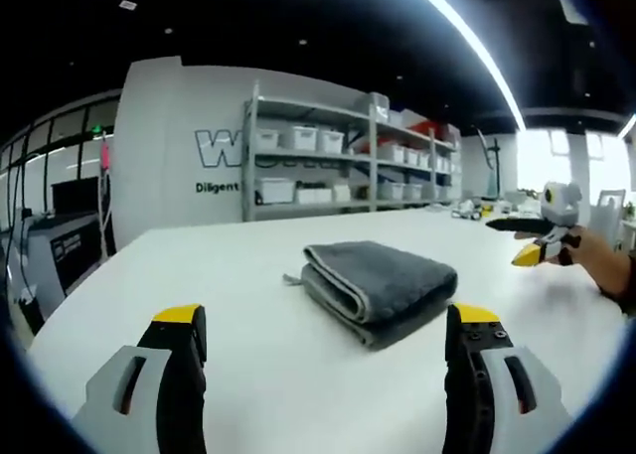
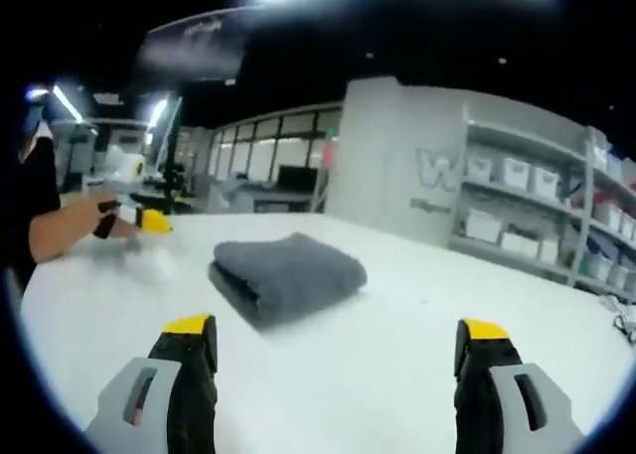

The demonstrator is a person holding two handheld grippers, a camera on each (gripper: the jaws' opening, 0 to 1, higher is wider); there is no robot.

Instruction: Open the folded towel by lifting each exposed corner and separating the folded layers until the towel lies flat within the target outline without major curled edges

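The grey, thickly folded terry towel [image 1: 378,290] [image 2: 286,272] lies untouched on the white table [image 1: 248,275]; both grippers, left gripper [image 1: 333,350] and right gripper [image 2: 336,360], hover near it, jaws spread and empty. Unfolding has not begun; next, pinch an exposed corner.

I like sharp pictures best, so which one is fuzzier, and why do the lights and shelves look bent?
The right gripper view is fuzzier: the towel and shelves look soft, and a ceiling light blooms into a white glare at the top. The left gripper view is sharper; the towel's folds show clearly. The fisheye lens bends both: in the left gripper view the light strip curves, and the table edge bows.
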